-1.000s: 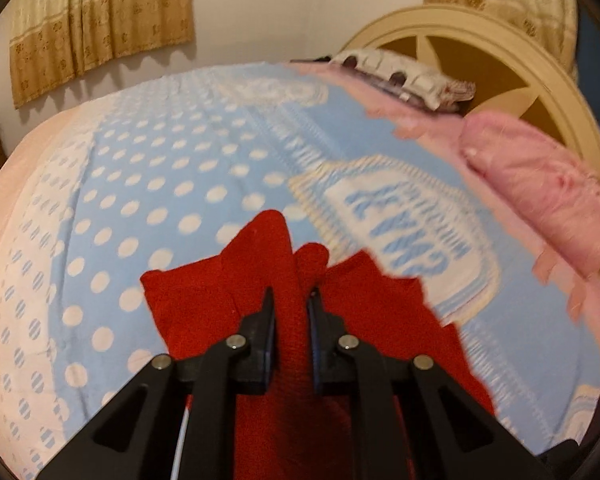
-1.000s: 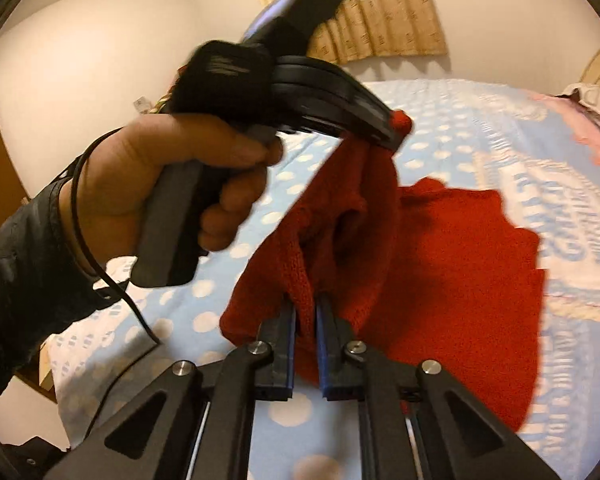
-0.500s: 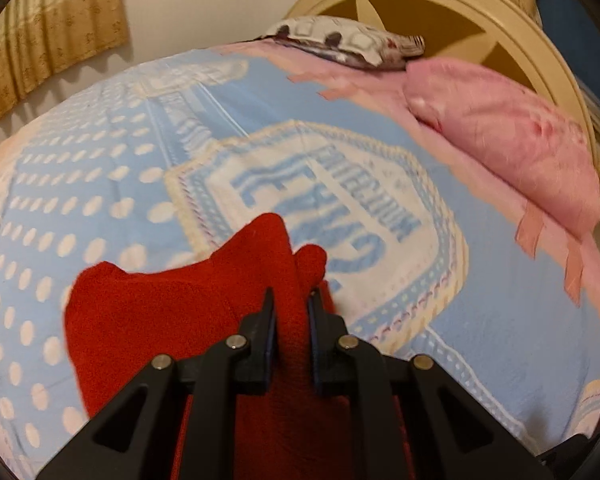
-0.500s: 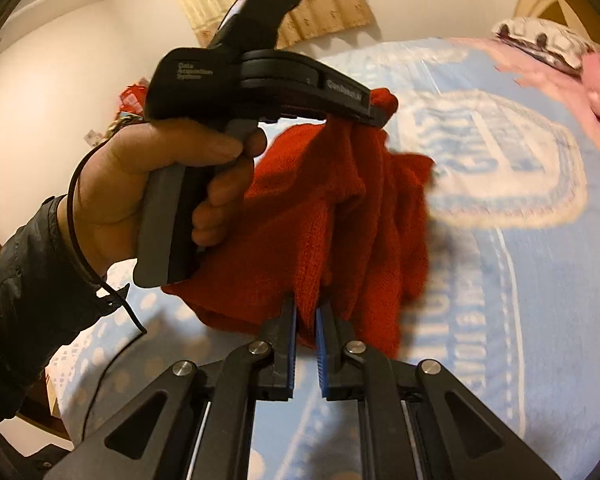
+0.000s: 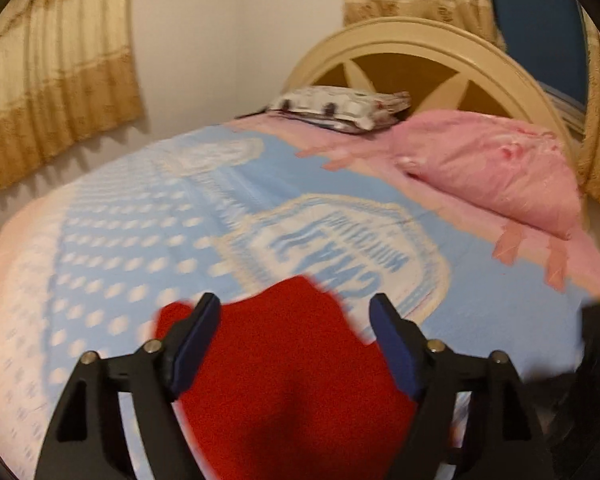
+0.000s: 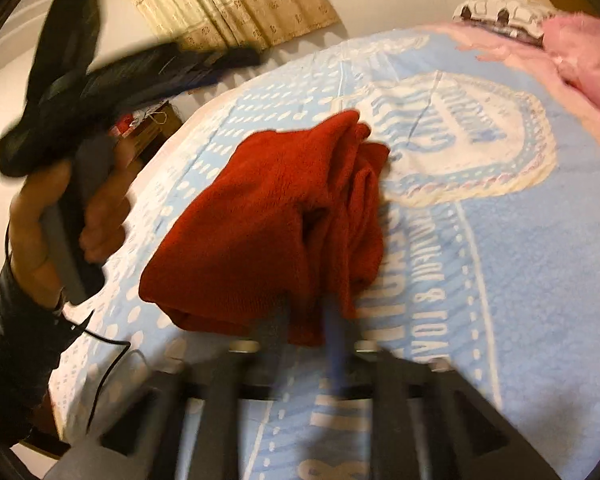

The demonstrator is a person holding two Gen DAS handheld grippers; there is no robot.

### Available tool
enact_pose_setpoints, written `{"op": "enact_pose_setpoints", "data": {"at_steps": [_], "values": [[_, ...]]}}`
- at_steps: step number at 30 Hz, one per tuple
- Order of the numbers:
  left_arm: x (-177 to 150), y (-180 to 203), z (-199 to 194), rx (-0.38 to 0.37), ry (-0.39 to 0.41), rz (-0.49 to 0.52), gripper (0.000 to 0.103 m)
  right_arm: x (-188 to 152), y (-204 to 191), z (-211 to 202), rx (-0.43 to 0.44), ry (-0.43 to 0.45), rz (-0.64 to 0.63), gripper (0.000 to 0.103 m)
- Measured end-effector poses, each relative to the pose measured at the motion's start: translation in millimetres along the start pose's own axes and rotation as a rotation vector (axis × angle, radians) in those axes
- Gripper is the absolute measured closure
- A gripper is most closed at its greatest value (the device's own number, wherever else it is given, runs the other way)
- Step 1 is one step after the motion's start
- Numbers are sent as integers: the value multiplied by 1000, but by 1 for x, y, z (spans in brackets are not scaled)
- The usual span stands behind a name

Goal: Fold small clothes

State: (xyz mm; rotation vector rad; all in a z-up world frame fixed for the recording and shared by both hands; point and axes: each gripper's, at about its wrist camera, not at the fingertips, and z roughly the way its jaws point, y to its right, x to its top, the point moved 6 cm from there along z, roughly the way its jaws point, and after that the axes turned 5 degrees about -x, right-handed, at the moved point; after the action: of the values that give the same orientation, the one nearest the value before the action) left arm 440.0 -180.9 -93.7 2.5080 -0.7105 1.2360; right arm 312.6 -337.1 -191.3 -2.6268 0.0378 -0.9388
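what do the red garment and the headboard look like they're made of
Red garment: looks like a soft knit or fleece, matte and fuzzy, slumping in thick folds. Headboard: seems painted wood, smooth cream rim and spokes over brown panels; the material under the paint can't be told.

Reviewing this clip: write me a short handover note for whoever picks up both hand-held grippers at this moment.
Left hand-held gripper: open, holding nothing, lifted above the red knitted garment.
Right hand-held gripper: blurred at the garment's near edge, so I cannot tell its grip.
The garment lies bunched in loose folds on the blue polka-dot blanket, beside its white crest.
Done: one rough fold laid down.
Left: straighten the layers, fold it smaller and neater.
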Motion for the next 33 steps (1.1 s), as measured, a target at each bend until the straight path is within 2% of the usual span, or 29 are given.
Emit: {"op": "enact_pose_setpoints", "data": {"at_steps": [1,4,6,10,12,13,14,16,18,22,24,25,26,27,30,33], "values": [[-8,-7,-3,14,-6,-6,23,2,0,-3,-7,10,-1,4],[-48,-34,-12,126,-30,-7,23,17,-7,-11,38,41,10,1],[-71,-46,-17,145,-43,-34,23,30,-15,-8,11,52,-22,1],[-107,-48,-29,82,-34,-106,23,56,-19,19,32,15,3,1],[-122,-42,-38,42,-33,-113,23,68,-13,36,6,8,26,2],[-128,-36,-41,25,-43,-101,23,72,-9,46,-7,-8,39,6],[-132,-32,-45,20,-43,-88,23,74,-7,52,-3,-18,55,19],[-138,-23,-48,-3,-48,-69,17,75,-6,60,19,-42,82,33],[-143,-9,-49,-42,-74,-39,14,74,-10,61,23,-49,71,34],[-151,12,-48,-59,-94,33,14,67,-21,63,37,-67,41,34],[-154,11,-40,-11,-116,56,13,64,-23,64,23,-69,16,34],[-155,6,-34,27,-129,58,13,64,-24,65,13,-68,5,44],[-158,-1,-26,55,-155,47,13,63,-25,66,-2,-70,-7,72],[-160,-10,-20,94,-186,22,11,63,-26,67,-11,-71,-15,78],[-167,-28,-21,117,-213,-53,5,68,-28,58,-61,-23,-56,81],[-174,-37,-30,120,-213,-102,4,72,-28,47,-135,15,-95,82]]}}
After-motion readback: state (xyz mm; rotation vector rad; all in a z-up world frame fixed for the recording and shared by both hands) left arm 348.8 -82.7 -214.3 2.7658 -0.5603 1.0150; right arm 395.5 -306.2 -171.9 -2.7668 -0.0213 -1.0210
